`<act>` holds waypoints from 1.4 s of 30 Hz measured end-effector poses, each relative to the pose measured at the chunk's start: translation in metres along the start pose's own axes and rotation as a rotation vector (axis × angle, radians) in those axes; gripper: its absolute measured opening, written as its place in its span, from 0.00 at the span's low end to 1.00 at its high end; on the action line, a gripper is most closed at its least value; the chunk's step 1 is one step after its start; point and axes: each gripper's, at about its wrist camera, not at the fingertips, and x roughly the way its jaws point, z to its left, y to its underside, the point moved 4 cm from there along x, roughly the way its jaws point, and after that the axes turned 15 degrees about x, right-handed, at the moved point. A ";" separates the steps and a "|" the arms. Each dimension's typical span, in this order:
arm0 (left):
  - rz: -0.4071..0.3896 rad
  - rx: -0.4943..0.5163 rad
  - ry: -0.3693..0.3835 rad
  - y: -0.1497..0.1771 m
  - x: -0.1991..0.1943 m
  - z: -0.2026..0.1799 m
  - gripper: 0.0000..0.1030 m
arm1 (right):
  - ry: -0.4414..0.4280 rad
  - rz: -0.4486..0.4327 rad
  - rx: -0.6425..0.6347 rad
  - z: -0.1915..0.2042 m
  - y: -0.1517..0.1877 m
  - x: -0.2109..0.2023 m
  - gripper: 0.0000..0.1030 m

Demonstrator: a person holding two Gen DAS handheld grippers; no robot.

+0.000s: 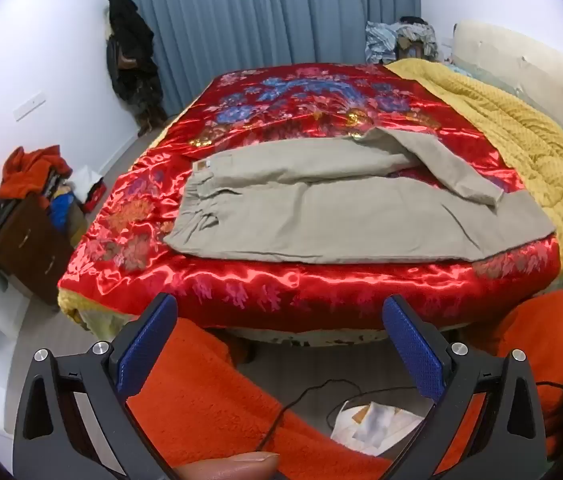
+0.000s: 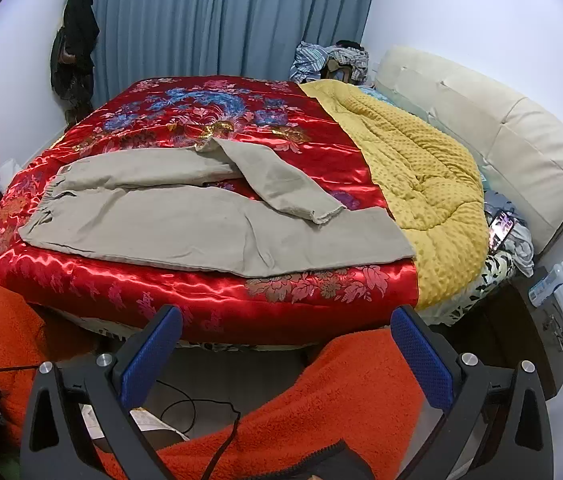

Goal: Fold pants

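1. Bedroom: bed (image 1: 241,292) under red satin cover, blue curtain far.
2. Pants (image 1: 321,216) spread across the near cover, waistband left; far leg doubled back, needs straightening.
3. Left gripper (image 1: 281,352), right gripper (image 2: 287,354) both wide, empty, hanging short of the bed edge.

You get bright, even room light in both views. Strong white glare streaks the shiny red bedspread (image 1: 265,276) along its near edge. Fisheye bending curves the walls (image 2: 461,20), dark corners frame each picture, and the thumb (image 1: 233,468) at the bottom is blurred.
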 end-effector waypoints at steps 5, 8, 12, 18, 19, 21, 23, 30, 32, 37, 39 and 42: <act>0.020 0.016 -0.008 0.000 0.001 0.000 1.00 | 0.011 0.002 0.001 0.021 0.014 -0.010 1.00; 0.017 0.015 -0.009 0.000 0.000 0.000 1.00 | 0.013 0.005 -0.001 0.022 0.015 -0.010 1.00; 0.014 0.016 -0.011 0.000 0.000 0.000 1.00 | 0.019 0.018 -0.010 0.023 0.017 -0.011 1.00; 0.013 0.016 -0.010 0.000 0.000 0.000 1.00 | 0.022 0.048 -0.012 0.023 0.018 -0.010 1.00; 0.013 0.016 -0.010 0.000 0.000 0.000 1.00 | 0.025 0.058 -0.013 0.024 0.018 -0.010 1.00; 0.012 0.016 -0.011 0.000 0.000 0.000 1.00 | 0.024 0.057 -0.013 0.024 0.019 -0.010 1.00; 0.012 0.016 -0.012 0.000 0.000 0.000 1.00 | 0.020 0.051 -0.010 0.024 0.018 -0.010 1.00; 0.014 0.018 -0.012 0.004 0.001 0.011 1.00 | 0.020 0.059 -0.010 0.025 0.019 -0.010 1.00; 0.013 0.018 -0.014 0.004 0.001 0.011 1.00 | 0.020 0.056 -0.010 0.025 0.019 -0.010 1.00; 0.014 0.020 -0.016 0.003 0.001 0.009 1.00 | 0.021 0.057 -0.010 0.026 0.019 -0.010 1.00; 0.015 0.020 -0.018 0.004 0.001 0.010 1.00 | 0.021 0.068 -0.011 0.026 0.019 -0.010 1.00; 0.015 0.021 -0.019 0.007 0.001 0.015 1.00 | 0.021 0.069 -0.010 0.026 0.020 -0.010 1.00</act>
